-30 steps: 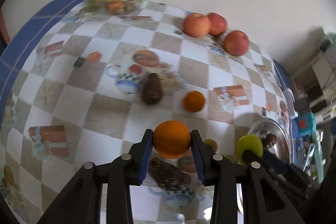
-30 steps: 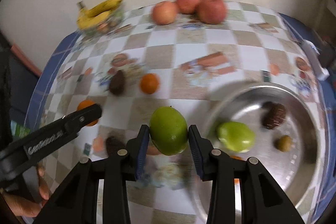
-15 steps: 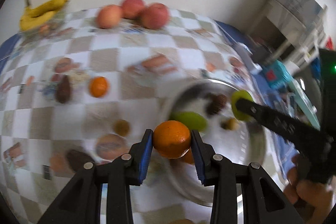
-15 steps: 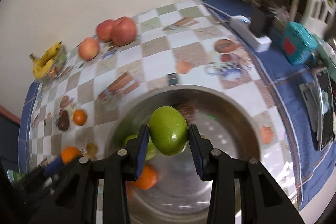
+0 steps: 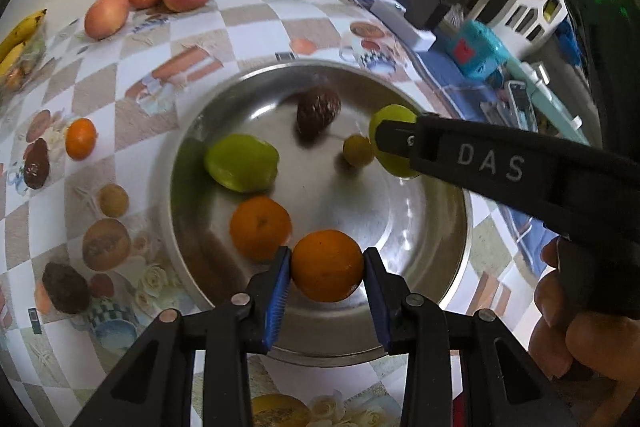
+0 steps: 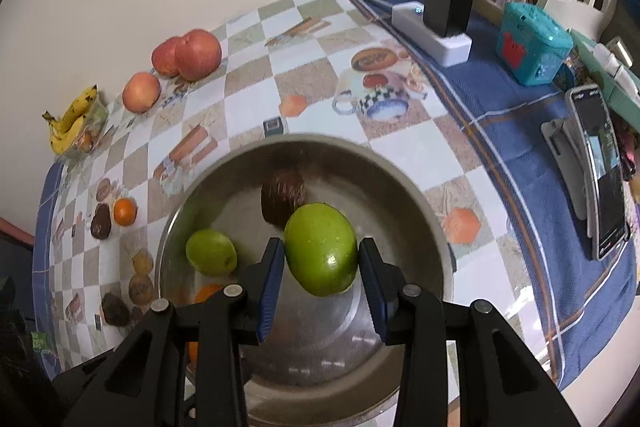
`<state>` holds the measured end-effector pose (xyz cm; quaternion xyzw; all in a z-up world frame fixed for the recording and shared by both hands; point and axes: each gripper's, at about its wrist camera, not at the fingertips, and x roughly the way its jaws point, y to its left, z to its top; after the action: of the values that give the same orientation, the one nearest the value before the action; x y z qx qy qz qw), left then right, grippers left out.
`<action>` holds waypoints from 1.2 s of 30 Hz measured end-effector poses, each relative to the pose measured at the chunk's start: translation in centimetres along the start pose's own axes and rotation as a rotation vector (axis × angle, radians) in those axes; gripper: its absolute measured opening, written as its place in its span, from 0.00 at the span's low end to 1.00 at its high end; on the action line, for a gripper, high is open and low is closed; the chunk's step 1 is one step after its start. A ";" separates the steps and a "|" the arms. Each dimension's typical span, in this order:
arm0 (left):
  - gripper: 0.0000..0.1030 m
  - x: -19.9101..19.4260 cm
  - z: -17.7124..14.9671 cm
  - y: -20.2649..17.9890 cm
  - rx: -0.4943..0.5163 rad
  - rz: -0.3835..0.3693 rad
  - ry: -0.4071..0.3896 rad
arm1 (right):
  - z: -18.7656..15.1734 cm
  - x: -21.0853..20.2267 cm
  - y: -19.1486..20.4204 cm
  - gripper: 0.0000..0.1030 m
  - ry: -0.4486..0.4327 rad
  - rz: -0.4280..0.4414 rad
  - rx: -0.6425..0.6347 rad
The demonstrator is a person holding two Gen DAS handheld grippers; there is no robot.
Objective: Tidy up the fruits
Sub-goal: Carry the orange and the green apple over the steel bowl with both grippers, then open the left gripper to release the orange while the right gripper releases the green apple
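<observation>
Below both my grippers sits a wide steel bowl [image 5: 432,227] on the checkered tablecloth [image 5: 256,27], already holding a green apple [image 5: 242,167], an orange [image 5: 260,227] and a dark avocado [image 5: 318,115]. My right gripper [image 6: 322,267] clamps a second green apple [image 6: 320,249] above it. My left gripper [image 5: 326,277] clamps a smaller orange [image 5: 326,265] over its near side.

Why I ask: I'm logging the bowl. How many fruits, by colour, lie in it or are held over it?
Green fruit: 2
Orange: 2
Dark brown fruit: 1
Small yellowish fruit: 1
Total: 6
</observation>
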<state>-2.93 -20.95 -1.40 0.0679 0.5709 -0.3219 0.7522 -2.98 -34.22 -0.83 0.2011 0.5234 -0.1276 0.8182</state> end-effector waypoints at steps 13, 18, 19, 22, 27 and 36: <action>0.37 2.3 -0.6 1.1 -0.048 0.026 0.073 | -1.0 2.2 1.6 0.39 0.088 -0.002 -0.076; 0.37 3.1 -0.8 1.9 -0.077 0.030 0.092 | -1.0 2.4 2.0 0.39 0.090 -0.011 -0.099; 0.37 3.1 -0.8 1.8 -0.075 0.036 0.092 | -1.0 2.4 2.0 0.39 0.089 -0.012 -0.101; 0.38 3.3 -0.7 1.7 -0.065 0.043 0.088 | -1.0 2.4 2.0 0.39 0.087 -0.013 -0.106; 0.38 3.6 -0.5 1.6 -0.044 0.046 0.092 | -1.0 2.5 2.0 0.40 0.086 -0.013 -0.105; 0.58 3.5 -0.1 1.4 -0.042 0.027 0.083 | -0.9 3.0 1.7 0.47 0.095 0.000 -0.076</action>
<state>-1.71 -21.24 -4.98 0.0730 0.6075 -0.2965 0.7333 -1.72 -32.27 -3.49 0.1755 0.5661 -0.0979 0.7995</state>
